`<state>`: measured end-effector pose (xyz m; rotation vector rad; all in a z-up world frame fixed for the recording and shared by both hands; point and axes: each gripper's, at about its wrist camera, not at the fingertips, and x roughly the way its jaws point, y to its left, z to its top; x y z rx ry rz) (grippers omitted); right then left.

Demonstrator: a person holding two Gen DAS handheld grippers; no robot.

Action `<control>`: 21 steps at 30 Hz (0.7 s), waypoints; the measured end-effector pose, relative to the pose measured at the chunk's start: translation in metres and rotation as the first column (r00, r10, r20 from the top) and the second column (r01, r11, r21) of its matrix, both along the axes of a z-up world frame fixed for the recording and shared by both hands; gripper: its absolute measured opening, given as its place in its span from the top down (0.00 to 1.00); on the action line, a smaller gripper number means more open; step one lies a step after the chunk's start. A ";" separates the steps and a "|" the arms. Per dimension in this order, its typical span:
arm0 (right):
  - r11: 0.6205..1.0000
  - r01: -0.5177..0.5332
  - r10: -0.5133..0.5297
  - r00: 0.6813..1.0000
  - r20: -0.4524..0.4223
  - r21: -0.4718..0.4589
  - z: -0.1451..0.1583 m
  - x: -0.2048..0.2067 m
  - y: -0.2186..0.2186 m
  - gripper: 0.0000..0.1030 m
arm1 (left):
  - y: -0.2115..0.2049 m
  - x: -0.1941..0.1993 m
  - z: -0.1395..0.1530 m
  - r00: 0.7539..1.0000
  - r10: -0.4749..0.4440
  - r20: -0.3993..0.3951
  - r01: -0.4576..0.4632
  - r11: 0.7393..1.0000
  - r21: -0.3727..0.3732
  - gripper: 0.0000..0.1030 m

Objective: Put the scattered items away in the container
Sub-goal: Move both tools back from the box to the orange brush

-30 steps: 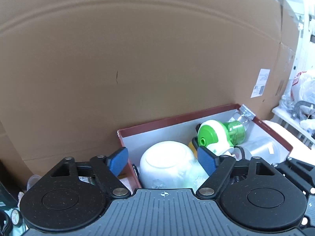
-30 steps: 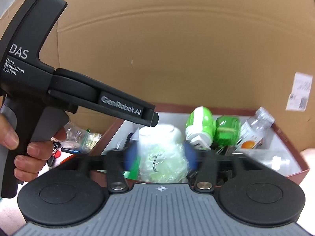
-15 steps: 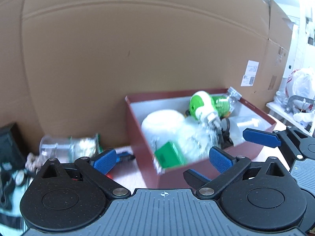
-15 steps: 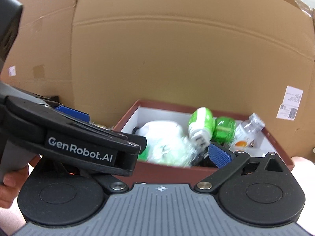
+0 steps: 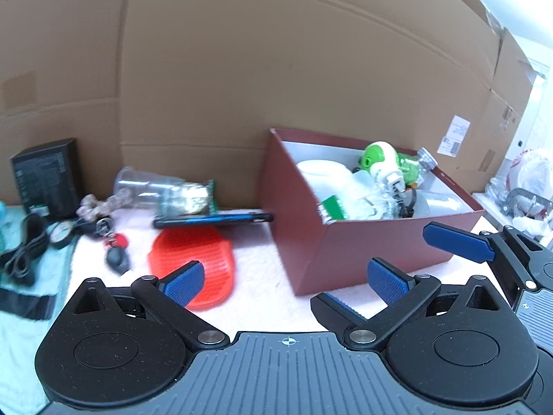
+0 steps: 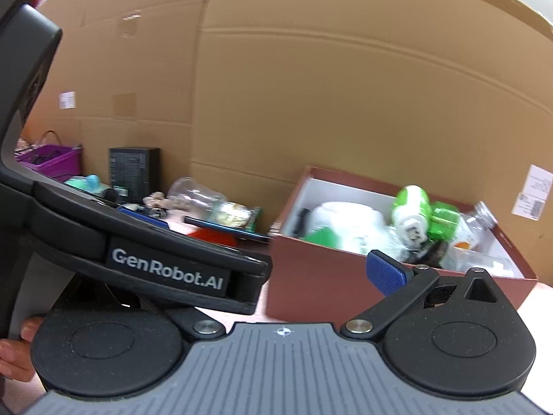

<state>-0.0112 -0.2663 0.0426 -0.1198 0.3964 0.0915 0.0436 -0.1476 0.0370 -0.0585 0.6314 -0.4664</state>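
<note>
Cardboard backdrop, red-brown box full of clutter; left gripper and right gripper both spread wide, empty, jaws just opened.

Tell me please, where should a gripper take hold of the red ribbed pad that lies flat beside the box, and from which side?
The red ribbed pad lies flat on the soft white cloth, so I would probably pinch its thin near edge, coming low from the front with the open left gripper. The phone crowds its far edge.

A tall cardboard wall backs the pale, fuzzy tabletop.
</note>
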 end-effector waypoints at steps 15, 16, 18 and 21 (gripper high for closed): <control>0.990 -0.137 0.138 0.990 -0.041 0.032 -0.016 -0.013 0.079 0.00 | 0.082 -0.022 -0.022 0.995 0.097 0.028 -0.098 0.995 0.028 0.00; 0.990 -0.134 0.135 0.990 -0.050 0.035 -0.019 -0.010 0.082 0.00 | 0.084 -0.019 -0.024 0.995 0.094 0.029 -0.095 0.995 0.033 0.00; 0.990 -0.132 0.135 0.989 -0.069 0.045 -0.023 -0.002 0.085 0.00 | 0.088 -0.013 -0.028 0.995 0.093 0.029 -0.094 0.995 0.040 0.00; 0.992 -0.118 0.122 0.988 -0.093 0.051 -0.030 0.009 0.087 0.00 | 0.090 0.000 -0.031 0.997 0.074 0.021 -0.075 0.997 0.031 0.00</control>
